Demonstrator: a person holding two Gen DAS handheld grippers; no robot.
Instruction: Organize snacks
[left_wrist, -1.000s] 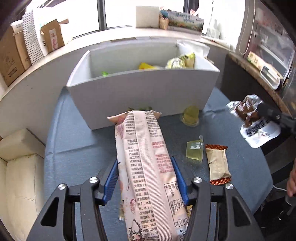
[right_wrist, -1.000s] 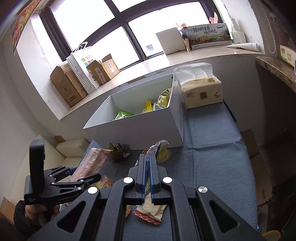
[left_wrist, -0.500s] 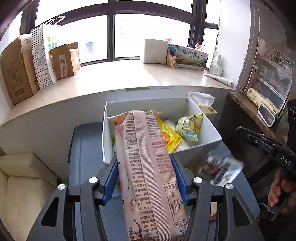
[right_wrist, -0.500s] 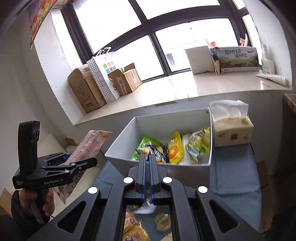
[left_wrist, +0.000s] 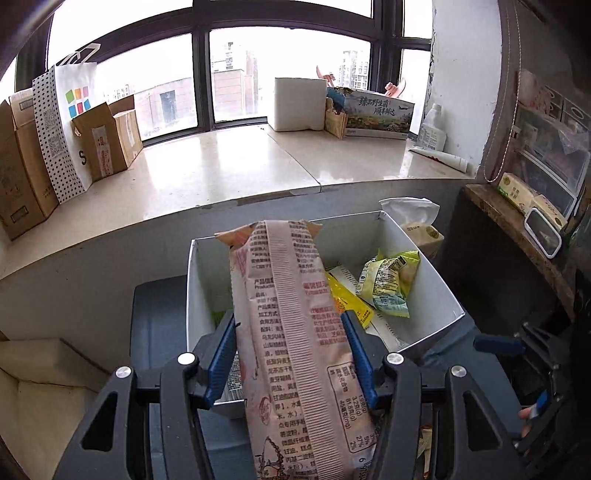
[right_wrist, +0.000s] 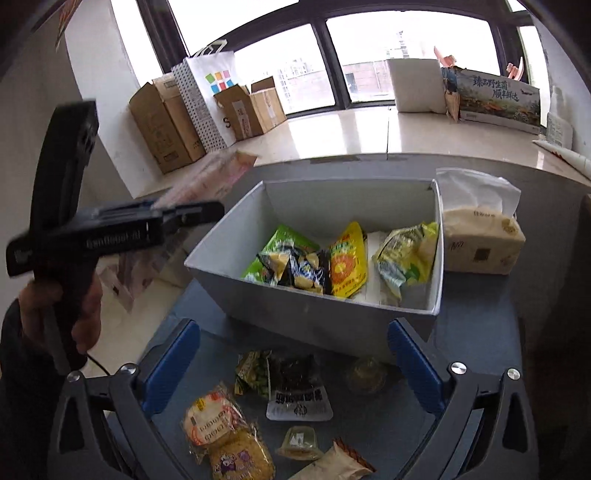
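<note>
Left wrist view: jaws of the left gripper (left_wrist: 288, 354) clamp a pink snack packet (left_wrist: 295, 332) above the white box (left_wrist: 436, 291), hiding much inside; its Chinese print is too small to read.

Right wrist view: right gripper (right_wrist: 291, 369) jaws spread wide, empty, over bench (right_wrist: 476, 332) snacks; a dark pouch (right_wrist: 299, 387) label is blurred.

The left wrist camera looks forward along its gripper, from above and close behind the open white rectangular box (left_wrist: 436, 280), facing the pale stone window ledge (left_wrist: 221, 177). The right wrist camera sits a little further back and to the right, looking down over the blue-grey cloth tabletop (right_wrist: 472, 332) at the same box (right_wrist: 317, 321) and ledge (right_wrist: 332, 136). Both views share the box, the brown cardboard cartons (left_wrist: 22, 173) (right_wrist: 162, 122) and the beige tissue pack (left_wrist: 421, 232) (right_wrist: 480, 240).
</note>
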